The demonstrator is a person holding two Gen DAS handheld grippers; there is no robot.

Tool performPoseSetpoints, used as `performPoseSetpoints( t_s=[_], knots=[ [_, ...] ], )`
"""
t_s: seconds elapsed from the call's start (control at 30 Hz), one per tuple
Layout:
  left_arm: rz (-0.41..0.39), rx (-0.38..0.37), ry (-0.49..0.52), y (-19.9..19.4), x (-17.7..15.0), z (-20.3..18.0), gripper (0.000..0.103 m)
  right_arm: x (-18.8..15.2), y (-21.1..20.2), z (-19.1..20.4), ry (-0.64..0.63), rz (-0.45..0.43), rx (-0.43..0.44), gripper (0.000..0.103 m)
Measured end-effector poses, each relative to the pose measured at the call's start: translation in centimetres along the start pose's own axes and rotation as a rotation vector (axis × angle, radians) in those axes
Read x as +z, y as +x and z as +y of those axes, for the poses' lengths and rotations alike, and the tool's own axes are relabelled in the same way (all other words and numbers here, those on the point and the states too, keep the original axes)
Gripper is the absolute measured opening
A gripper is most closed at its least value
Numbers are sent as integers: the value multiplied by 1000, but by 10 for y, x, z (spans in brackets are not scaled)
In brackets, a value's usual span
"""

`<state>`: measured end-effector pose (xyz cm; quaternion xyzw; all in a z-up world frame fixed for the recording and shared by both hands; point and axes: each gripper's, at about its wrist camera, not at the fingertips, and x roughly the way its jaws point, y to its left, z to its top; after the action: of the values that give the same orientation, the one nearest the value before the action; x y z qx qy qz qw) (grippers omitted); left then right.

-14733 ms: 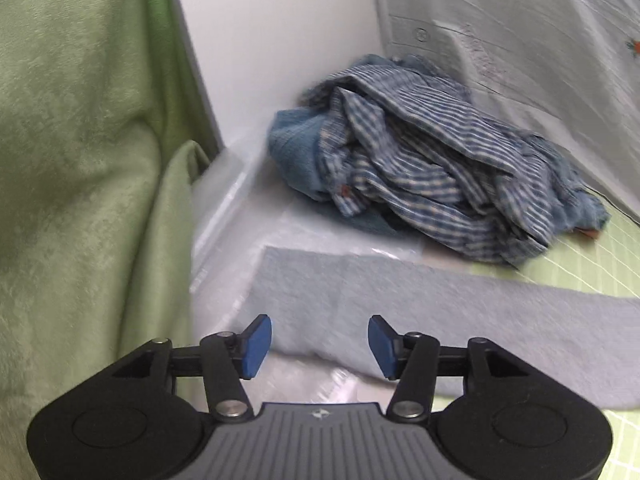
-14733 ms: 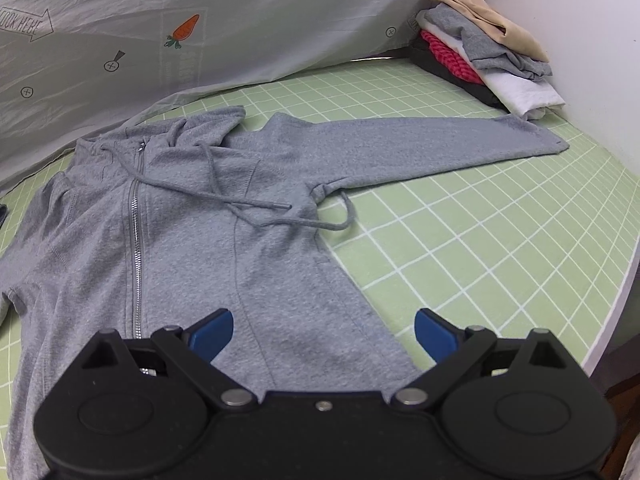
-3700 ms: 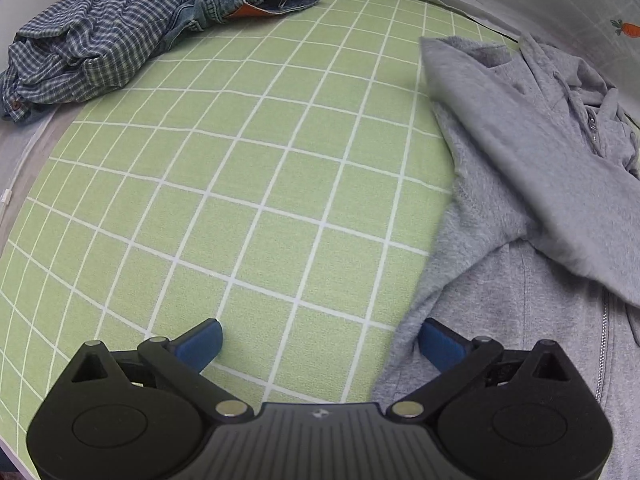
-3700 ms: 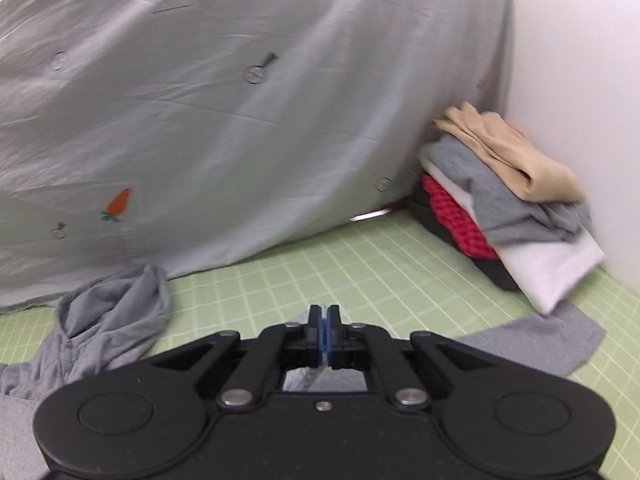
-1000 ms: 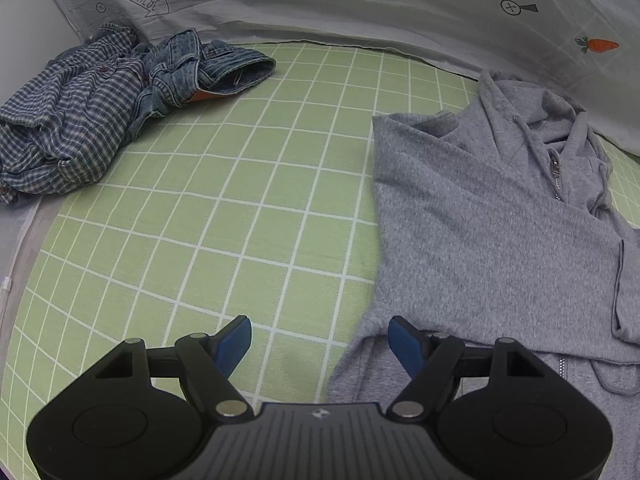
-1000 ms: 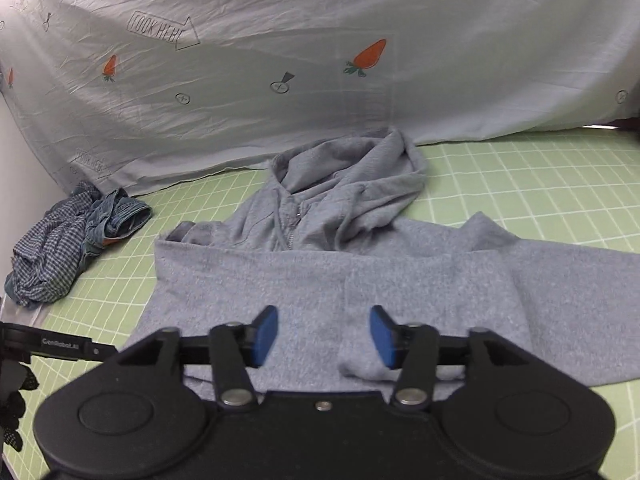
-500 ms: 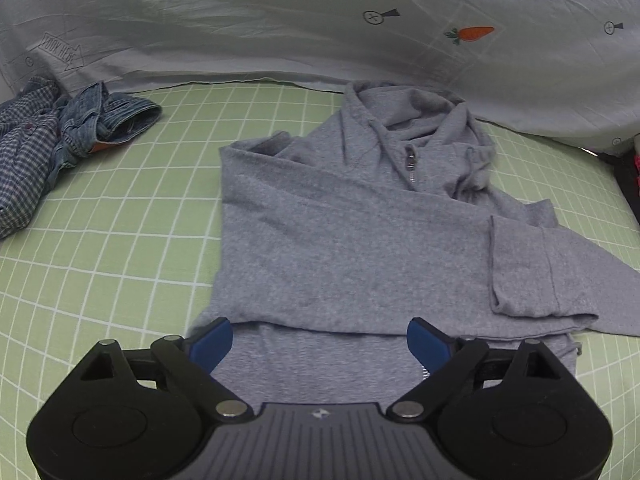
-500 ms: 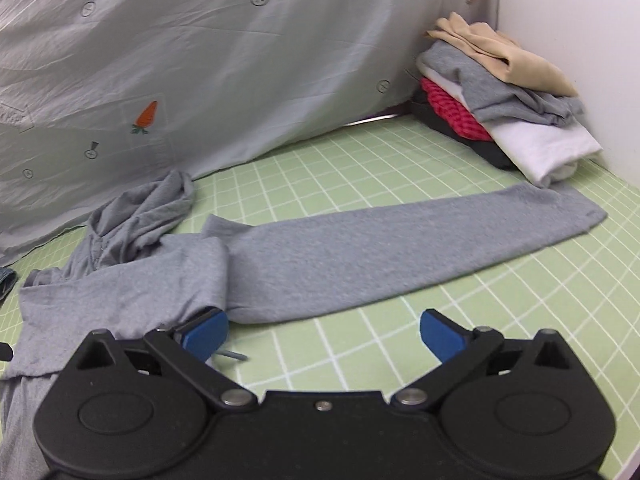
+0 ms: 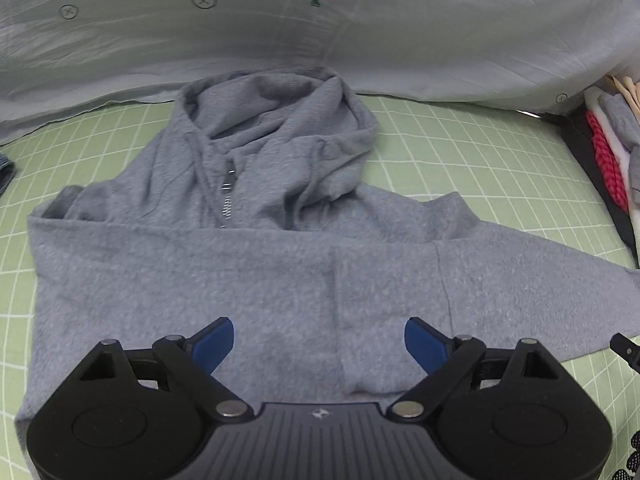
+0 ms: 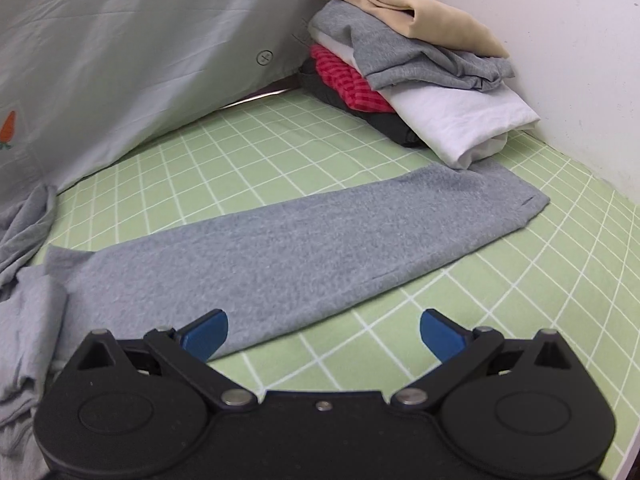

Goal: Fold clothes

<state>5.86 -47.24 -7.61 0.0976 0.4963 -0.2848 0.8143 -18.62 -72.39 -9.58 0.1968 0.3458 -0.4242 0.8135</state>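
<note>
A grey zip hoodie [image 9: 256,184] lies on the green checked mat [image 9: 472,152], hood toward the back. One sleeve is folded across its chest [image 9: 180,280]. The other sleeve [image 10: 304,248] stretches out flat to the right, its cuff near the clothes stack. My left gripper [image 9: 319,344] is open and empty, low over the folded sleeve. My right gripper [image 10: 323,334] is open and empty, just above the near edge of the outstretched sleeve.
A stack of folded clothes [image 10: 416,76] sits in the back right corner against the white wall [image 10: 560,40]. A grey sheet with carrot prints [image 9: 320,20] hangs along the back. A bit of denim [image 9: 6,172] shows at the far left.
My left gripper has moved in closer over the hoodie's chest. My right gripper has moved closer to the outstretched sleeve. Both stay open.
</note>
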Motion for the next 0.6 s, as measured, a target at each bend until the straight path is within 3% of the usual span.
performPoseSetpoints(
  t_s=[0.07,0.1,0.23,0.3,0.33,0.47,0.6],
  knots=[
    [23,-55,29,10,1,-9,62,5,11,2,-29,5,6,103],
    [36,-74,41,15,1,-14,56,7,15,4,-48,4,9,103],
    [31,-56,131,23,-7,-27,43,5,23,9,-88,16,-8,103],
    [22,-64,146,24,-8,-26,27,1,25,9,-69,36,-14,103],
    [21,-71,133,23,-7,-23,12,-2,25,9,-62,44,-15,103],
    [9,-94,89,18,-7,-13,8,-9,22,14,-63,44,-12,103],
    [-37,-72,96,-1,-12,-4,7,-10,19,20,-85,43,-16,103]
  ],
)
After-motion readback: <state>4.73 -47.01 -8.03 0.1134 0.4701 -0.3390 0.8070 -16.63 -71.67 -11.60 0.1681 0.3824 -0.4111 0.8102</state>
